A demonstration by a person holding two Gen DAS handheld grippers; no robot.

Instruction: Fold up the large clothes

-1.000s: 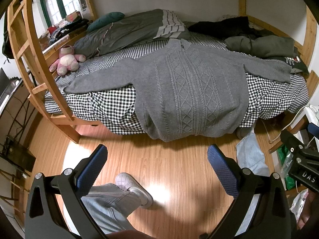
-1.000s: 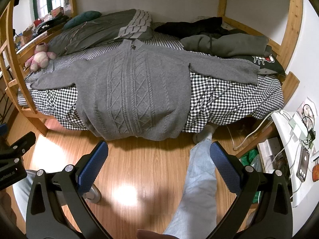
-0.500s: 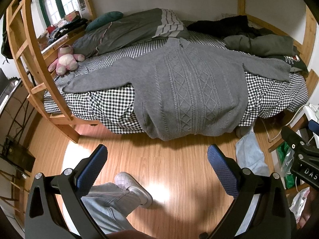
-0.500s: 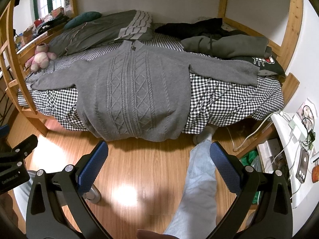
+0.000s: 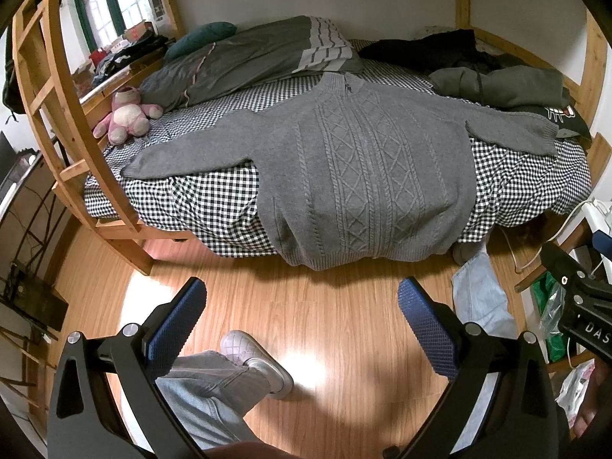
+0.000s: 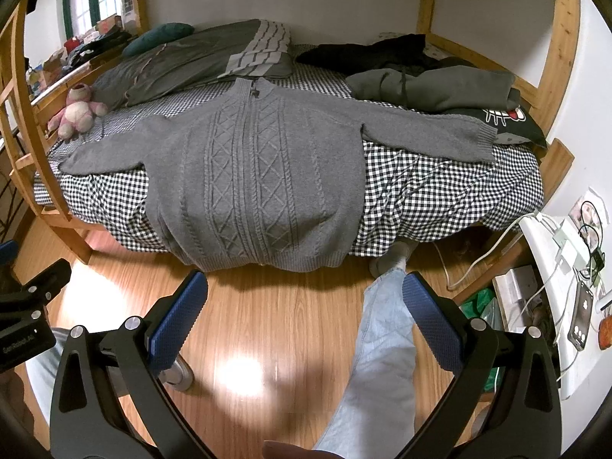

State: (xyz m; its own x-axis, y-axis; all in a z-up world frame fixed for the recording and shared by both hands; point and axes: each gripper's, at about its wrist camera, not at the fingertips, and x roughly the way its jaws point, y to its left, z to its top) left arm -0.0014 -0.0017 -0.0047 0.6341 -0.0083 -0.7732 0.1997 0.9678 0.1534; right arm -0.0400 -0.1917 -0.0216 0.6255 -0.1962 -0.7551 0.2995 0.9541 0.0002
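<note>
A grey cable-knit sweater [image 5: 363, 176] lies spread flat on the checkered bed [image 5: 214, 199], sleeves out to both sides, its hem hanging over the front edge. It also shows in the right wrist view [image 6: 256, 176]. My left gripper [image 5: 302, 298] is open and empty, held over the wood floor short of the bed. My right gripper [image 6: 306, 290] is open and empty too, just below the sweater's hem. Each gripper's body shows at the edge of the other view.
A grey duvet [image 5: 244, 57], a pink plush toy [image 5: 126, 114] and a pile of dark clothes [image 5: 497, 76] lie on the bed. A wooden ladder frame [image 5: 72, 114] stands at the left. A white desk with cables and a phone [image 6: 581, 313] is at the right. My legs stand on the floor [image 6: 382, 344].
Both grippers have drifted slightly closer to the bed; the sweater sits a little lower and larger in both views. Nothing was taken hold of.
</note>
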